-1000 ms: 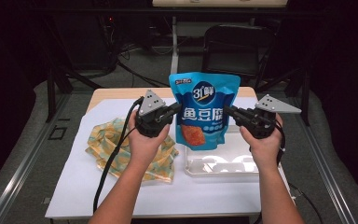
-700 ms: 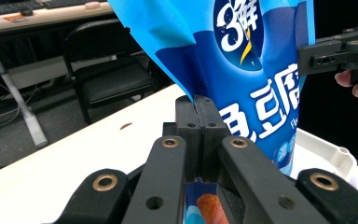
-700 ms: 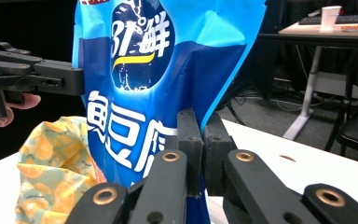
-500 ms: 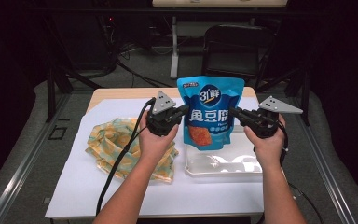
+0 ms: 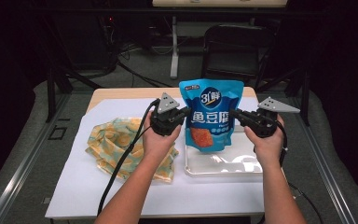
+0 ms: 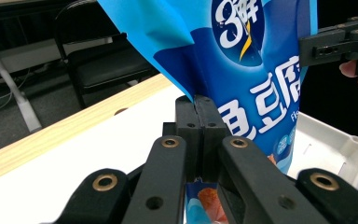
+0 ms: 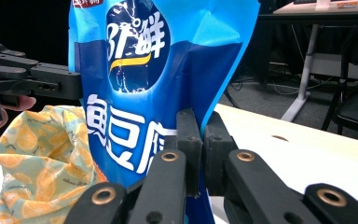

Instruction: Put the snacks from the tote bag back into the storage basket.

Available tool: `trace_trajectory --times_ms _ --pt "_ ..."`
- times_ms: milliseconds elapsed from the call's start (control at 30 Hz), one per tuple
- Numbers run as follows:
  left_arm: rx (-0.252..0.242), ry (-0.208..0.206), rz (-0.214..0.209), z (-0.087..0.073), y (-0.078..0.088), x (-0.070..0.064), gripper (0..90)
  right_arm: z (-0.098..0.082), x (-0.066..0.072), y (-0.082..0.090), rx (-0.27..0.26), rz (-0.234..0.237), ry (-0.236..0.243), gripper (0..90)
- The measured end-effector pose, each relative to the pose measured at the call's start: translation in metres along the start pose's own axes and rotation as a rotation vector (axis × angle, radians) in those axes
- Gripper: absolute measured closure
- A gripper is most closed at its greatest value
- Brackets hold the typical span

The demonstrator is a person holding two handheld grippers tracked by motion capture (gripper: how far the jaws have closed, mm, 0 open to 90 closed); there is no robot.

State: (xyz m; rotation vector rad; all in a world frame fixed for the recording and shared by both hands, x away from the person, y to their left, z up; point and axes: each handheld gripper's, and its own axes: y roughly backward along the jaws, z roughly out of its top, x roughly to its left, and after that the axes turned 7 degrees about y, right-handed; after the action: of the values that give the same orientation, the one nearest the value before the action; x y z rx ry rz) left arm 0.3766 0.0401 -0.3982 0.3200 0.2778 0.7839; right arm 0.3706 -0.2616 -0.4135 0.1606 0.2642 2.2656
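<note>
Blue and glossy, the pouch (image 5: 210, 114) hangs upright in the air between the two claws, above the far part of the clear tray (image 5: 223, 165) on the table (image 5: 121, 95). The left claw (image 5: 185, 112) is clamped on the pouch's left edge, about halfway up; in the left gripper view its jaws meet flat on the film (image 6: 261, 70). The right claw (image 5: 233, 113) pinches the right edge at much the same height, jaws nearly together with the film (image 7: 135, 70) between them.

The pouch looks like thin plastic film: light, soft, and slick, so it will likely sag or twist if held on one side alone. Its sides bulge a little, which suggests loose contents that could shift; how full it is, I cannot quite tell from here. The flat side seams are the sensible places to grip, since they are stiffer than the belly and let the claws close on film alone without crushing what is inside. A hard squeeze lower down might damage the food.

A yellow patterned cloth (image 5: 116, 144) lies crumpled to the left of the tray, on the white sheet (image 5: 74, 186).
</note>
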Motion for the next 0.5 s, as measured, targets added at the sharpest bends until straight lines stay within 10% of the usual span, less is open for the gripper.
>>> trace_trajectory --times_ms 500 --pt "0.024 0.003 -0.01 -0.007 -0.015 -0.001 89.9 -0.012 -0.013 0.0 0.021 0.002 0.0 87.6"
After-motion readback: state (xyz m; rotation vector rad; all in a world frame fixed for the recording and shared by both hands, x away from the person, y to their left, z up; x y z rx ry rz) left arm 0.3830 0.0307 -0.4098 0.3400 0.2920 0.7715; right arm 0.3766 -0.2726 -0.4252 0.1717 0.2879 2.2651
